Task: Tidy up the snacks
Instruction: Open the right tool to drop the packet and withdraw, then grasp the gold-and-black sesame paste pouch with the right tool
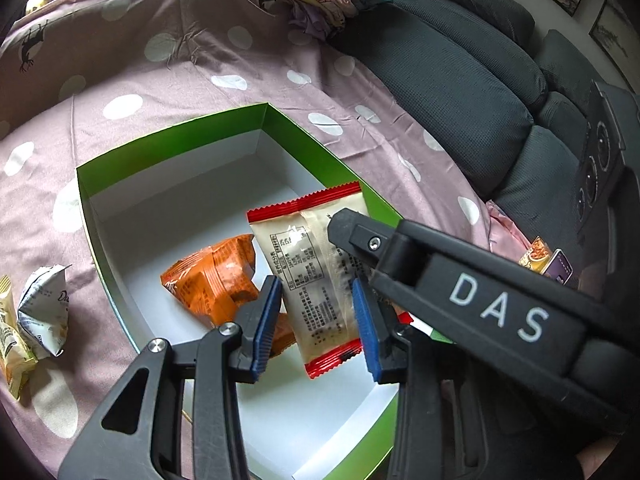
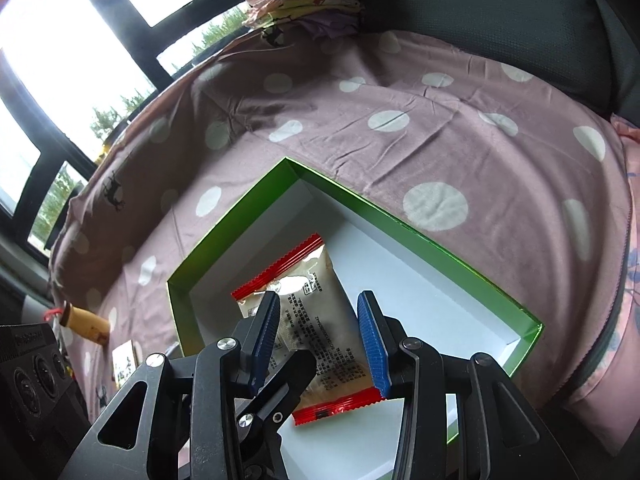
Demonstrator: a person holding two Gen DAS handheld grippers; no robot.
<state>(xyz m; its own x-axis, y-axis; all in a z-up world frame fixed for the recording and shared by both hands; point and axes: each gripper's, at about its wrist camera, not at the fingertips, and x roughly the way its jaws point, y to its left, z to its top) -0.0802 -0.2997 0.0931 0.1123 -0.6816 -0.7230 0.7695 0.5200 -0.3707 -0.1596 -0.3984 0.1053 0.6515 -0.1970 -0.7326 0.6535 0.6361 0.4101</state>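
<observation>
Beige red-edged snack packet (image 1: 316, 276) seen clamped at its sides between both left gripper (image 1: 316, 322) and right gripper (image 2: 322, 344) pads, held over green box (image 1: 172, 142), orange packet (image 1: 212, 280) lying beneath left gripper.

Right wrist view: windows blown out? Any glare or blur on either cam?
Right wrist view: windows overexposed to white at upper left, fisheye bending the green box edges; focus sharp. Left wrist view: even light, slight sheen on the beige snack packet, print readable; dark vignette at the corners, no motion blur.
</observation>
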